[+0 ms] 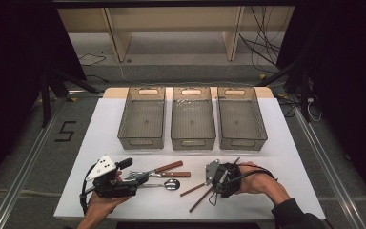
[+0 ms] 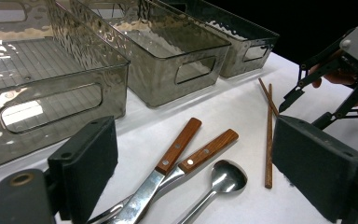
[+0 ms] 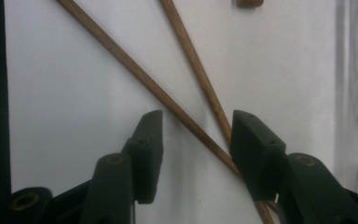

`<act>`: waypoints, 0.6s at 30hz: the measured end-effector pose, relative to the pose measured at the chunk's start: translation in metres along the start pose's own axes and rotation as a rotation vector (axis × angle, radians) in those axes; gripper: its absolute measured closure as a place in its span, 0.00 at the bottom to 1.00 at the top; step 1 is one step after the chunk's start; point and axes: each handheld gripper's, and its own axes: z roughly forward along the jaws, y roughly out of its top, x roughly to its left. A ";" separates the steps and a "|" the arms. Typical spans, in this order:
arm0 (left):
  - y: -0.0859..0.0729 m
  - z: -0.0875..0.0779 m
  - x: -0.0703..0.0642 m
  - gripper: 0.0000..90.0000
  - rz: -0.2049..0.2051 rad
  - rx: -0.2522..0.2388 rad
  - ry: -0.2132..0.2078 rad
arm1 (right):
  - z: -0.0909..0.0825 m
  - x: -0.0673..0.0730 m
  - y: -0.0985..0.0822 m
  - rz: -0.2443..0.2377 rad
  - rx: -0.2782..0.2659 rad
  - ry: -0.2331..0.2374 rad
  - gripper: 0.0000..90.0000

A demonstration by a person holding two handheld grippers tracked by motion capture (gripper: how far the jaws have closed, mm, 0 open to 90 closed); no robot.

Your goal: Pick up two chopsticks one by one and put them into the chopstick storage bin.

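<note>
Right tongs (image 3: 196, 135) half-closed astride crossed chopsticks (image 3: 144, 79), not clamped; sticks splay away; left tongs (image 2: 196, 177) released.

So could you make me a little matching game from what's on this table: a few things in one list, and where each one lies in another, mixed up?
Things
1. chopsticks
2. spoon
3. three grey bins
4. wooden-handled cutlery

Places
A. in a row at the far side of the white table
B. crossed, under the right gripper
C. before the left gripper, nearer the bins
D. before the left gripper, nearer the person

Pairs: 1-B, 2-D, 3-A, 4-C
</note>
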 end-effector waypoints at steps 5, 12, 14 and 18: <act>0.000 0.000 0.000 0.16 0.000 0.001 0.000 | 0.004 -0.002 0.002 -0.022 0.021 0.012 0.66; 0.000 0.000 0.000 0.16 0.002 0.004 0.000 | 0.008 -0.003 0.005 -0.047 0.036 0.030 0.69; 0.000 0.000 0.000 0.16 -0.001 0.000 0.000 | 0.009 -0.003 0.006 -0.051 0.041 0.040 0.70; 0.000 0.000 0.000 0.16 -0.001 0.002 0.000 | 0.013 -0.005 0.007 -0.065 0.060 0.054 0.72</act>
